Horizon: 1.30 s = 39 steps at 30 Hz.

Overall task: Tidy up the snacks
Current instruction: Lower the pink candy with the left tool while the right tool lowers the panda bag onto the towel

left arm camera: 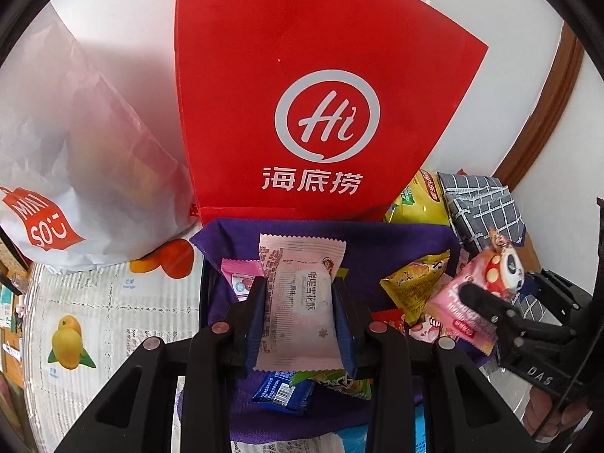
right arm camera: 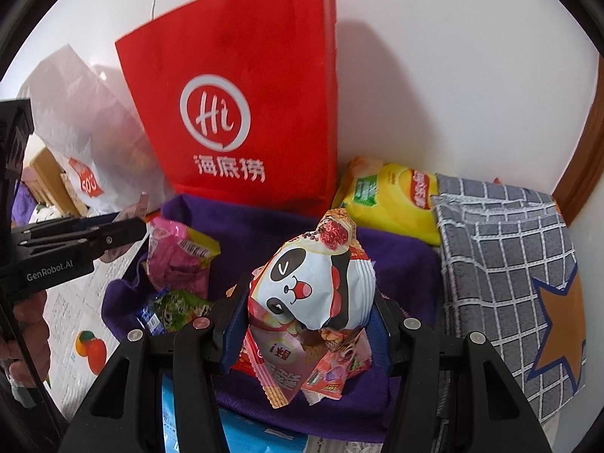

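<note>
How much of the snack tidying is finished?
Nothing looks sorted yet. The left gripper holds a pale pink packet; the right gripper holds a panda packet. Loose snacks, such as a yellow packet, still lie on the purple cloth.
</note>
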Tool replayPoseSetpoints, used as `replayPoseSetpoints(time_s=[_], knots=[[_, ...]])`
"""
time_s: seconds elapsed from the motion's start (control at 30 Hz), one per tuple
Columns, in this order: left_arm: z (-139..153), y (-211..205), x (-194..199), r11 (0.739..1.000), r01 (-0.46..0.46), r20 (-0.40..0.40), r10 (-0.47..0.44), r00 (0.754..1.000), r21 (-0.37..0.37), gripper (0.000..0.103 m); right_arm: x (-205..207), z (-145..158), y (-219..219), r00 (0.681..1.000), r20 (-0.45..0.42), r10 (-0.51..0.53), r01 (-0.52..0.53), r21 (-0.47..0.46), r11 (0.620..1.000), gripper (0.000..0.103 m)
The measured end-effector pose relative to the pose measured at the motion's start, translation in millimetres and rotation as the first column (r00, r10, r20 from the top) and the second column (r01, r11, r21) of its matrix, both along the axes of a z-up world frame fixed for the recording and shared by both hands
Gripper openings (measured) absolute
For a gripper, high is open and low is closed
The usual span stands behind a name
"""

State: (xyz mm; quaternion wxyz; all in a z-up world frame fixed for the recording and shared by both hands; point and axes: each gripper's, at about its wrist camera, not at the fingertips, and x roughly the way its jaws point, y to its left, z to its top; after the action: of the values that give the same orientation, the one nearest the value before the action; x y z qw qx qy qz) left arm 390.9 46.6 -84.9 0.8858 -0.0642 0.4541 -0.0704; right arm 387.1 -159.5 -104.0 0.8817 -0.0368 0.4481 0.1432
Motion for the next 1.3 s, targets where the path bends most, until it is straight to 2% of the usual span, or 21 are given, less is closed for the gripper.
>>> replayPoseSetpoints(time_s=[0.2, 0.47, 0.8, 1.3], knots=[[-8.3, 0.0, 4.0, 1.0, -0.005, -0.029, 0.005, 1.0, 0.006, 0.032, 0.5, -8.4, 4.9, 1.0, -0.025, 0.015, -0.015, -0.021, 1.0, 0.054], [-16.0, -2.9, 6.2, 1.0, -0.003, -0.053, 0.003, 0.999, 0.003, 0.032, 4.7, -9.2, -3.0, 0.999, -0.035, -0.014, 0.013, -0.028, 1.0, 0.054], [-24.8, -17.3, 7.2, 0.999, 0.049, -0.087, -0.048, 0.995, 0.0, 0.032, 9.3, -17.8, -2.2, 0.998, -0.059, -0.01, 0.007, -0.05, 0.999, 0.054], [-35.3, -23.7, 9.6, 0.998, 0.067, -0.133, -0.068, 0.989, -0.01, 0.032, 15.1, -30.1, -1.3, 0.995, -0.095, -0.013, 0.006, -0.082, 0.997, 0.054]])
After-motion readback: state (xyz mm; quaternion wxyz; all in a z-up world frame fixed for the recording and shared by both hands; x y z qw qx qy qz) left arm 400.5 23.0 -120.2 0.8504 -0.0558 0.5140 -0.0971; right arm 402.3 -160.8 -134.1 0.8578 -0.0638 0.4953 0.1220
